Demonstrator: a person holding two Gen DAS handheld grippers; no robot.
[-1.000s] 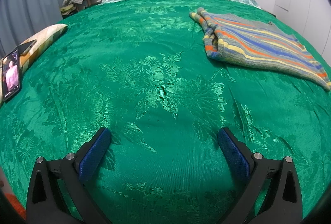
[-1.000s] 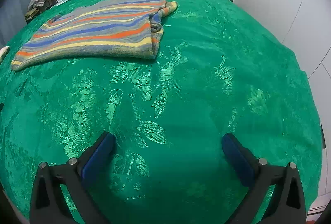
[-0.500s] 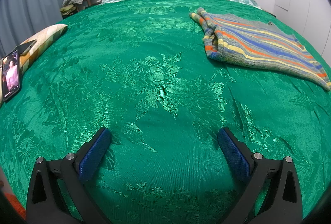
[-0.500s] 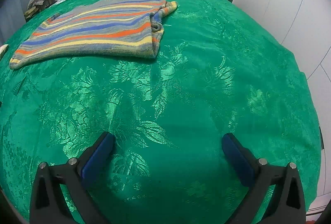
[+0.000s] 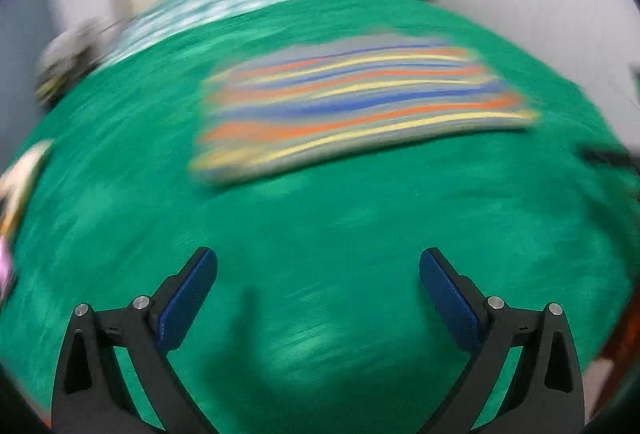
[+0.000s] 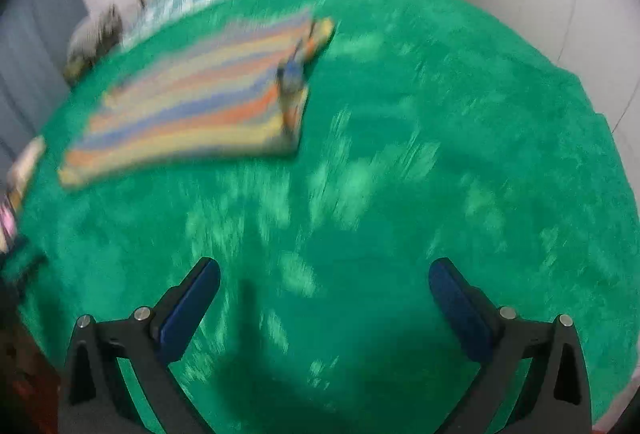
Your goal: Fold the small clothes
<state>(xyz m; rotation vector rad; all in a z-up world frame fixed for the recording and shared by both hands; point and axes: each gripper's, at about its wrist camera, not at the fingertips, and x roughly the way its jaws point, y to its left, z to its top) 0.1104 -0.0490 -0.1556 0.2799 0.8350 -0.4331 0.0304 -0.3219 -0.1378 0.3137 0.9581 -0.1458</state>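
Both the left tool and right tool hang spread apart, empty, above the green bedspread, well short of the striped garment.

Orange, blue, yellow striped sweater on green bedspread.

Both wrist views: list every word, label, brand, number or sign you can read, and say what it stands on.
None can be read.
Striped garment: coloured stripes only, no lettering shows.
Green bedspread: a woven pattern, no text.
Both views are motion-blurred, so any small print would be lost.
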